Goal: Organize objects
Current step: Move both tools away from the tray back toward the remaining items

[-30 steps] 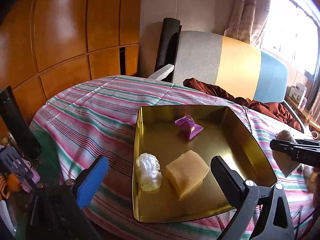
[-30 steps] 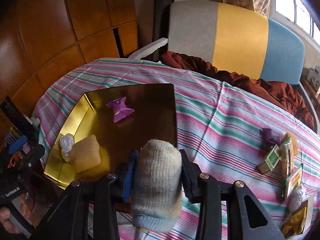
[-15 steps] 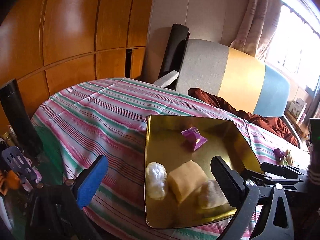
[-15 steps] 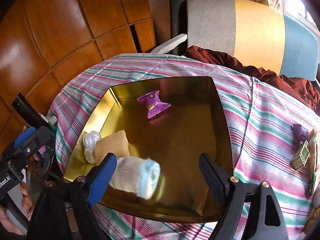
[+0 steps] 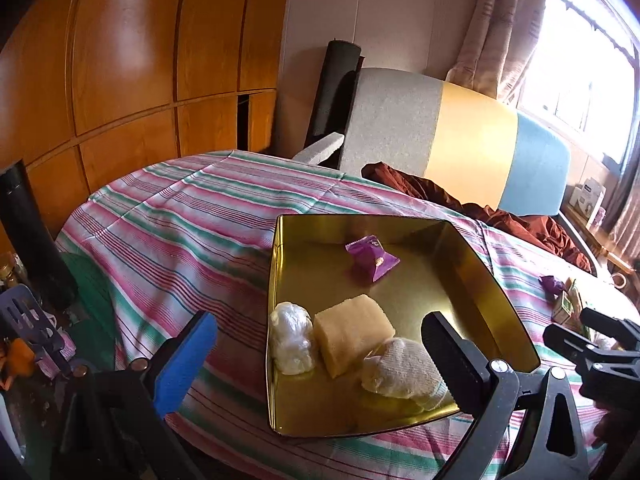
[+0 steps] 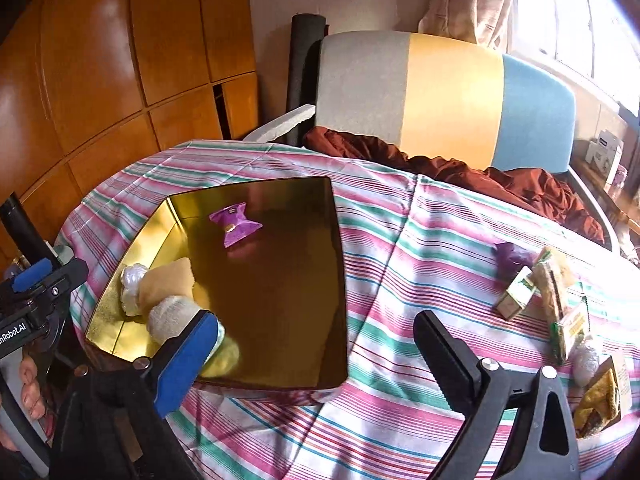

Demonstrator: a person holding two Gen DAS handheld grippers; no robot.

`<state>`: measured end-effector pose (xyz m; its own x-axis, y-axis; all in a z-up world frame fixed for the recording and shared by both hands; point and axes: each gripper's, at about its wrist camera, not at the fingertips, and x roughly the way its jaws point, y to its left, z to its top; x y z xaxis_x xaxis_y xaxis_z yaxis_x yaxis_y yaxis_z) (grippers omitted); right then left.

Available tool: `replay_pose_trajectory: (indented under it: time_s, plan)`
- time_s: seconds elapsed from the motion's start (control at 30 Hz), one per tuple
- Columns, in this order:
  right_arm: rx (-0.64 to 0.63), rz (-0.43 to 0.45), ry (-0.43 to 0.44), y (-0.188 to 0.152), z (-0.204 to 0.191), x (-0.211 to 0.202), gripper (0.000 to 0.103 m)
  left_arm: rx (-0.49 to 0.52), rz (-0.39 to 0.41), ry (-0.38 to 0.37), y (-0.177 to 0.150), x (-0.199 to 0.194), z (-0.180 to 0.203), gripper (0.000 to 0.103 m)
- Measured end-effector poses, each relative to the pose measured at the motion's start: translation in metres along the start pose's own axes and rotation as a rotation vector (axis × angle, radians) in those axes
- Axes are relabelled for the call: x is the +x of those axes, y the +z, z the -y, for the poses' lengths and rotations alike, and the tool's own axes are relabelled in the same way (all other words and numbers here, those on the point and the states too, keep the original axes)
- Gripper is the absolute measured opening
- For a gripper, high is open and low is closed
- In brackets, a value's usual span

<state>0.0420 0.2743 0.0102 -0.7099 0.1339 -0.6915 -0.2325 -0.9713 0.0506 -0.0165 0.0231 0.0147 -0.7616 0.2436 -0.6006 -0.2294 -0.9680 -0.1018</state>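
Note:
A gold tray (image 5: 440, 280) (image 6: 280, 280) sits on the striped tablecloth. It holds a purple snack packet (image 5: 370, 258) (image 6: 236, 224), a white wrapped ball (image 5: 290, 336) (image 6: 130, 284), a yellow block (image 5: 352, 332) (image 6: 170, 280) and a rolled white cloth (image 5: 404, 368) (image 6: 172, 316) lying free at the near edge. My right gripper (image 6: 316, 354) (image 5: 592, 344) hovers over the tray's near right corner. Its jaws are opening wide with nothing between them, and the roll lies just beyond the blue finger. My left gripper (image 5: 320, 360) (image 6: 36, 292) stands open and empty by the tray's near left side.
Several small packets (image 6: 556, 300) and a purple wrapper (image 6: 512, 254) lie on the cloth to the right of the tray. A brown cloth (image 6: 460, 168) lies on the striped chair behind. A black cylinder (image 5: 32, 236) stands at the far left, with wooden cabinets beyond.
The right gripper was shut on the rolled cloth, then opened and let it fall into the tray's near edge. It has since drawn back toward the right. The left gripper barely moved.

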Motion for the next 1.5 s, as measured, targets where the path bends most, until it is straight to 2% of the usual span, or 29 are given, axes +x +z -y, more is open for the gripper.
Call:
replay_pose_trajectory:
  time_s: [0.4, 0.77, 1.03, 1.1, 1.27, 1.33, 1.5]
  plan:
    - [0.133, -0.025, -0.149, -0.018, 0.099, -0.018, 0.103, 0.178, 0.044, -0.012, -0.005, -0.008, 0.053, 0.103]
    - [0.326, -0.008, -0.309, -0.026, 0.208, -0.053, 0.103, 0.260, 0.028, -0.106, -0.004, -0.008, 0.099, 0.103]
    - [0.568, 0.016, -0.401, -0.049, 0.291, -0.076, 0.103, 0.334, 0.059, -0.215, -0.006, -0.012, 0.140, 0.103]
    - [0.656, 0.033, -0.402, -0.059, 0.311, -0.081, 0.103, 0.363, 0.062, -0.243, -0.007, -0.011, 0.152, 0.103]
    - [0.876, 0.078, -0.336, -0.086, 0.344, -0.085, 0.103, 0.428, 0.014, -0.324, -0.015, -0.002, 0.187, 0.103]
    - [0.897, 0.104, -0.328, -0.088, 0.347, -0.090, 0.103, 0.447, -0.027, -0.357, -0.021, 0.004, 0.202, 0.103]
    - [0.887, 0.103, -0.291, -0.085, 0.345, -0.086, 0.103, 0.492, -0.146, -0.420, -0.043, 0.025, 0.242, 0.103]
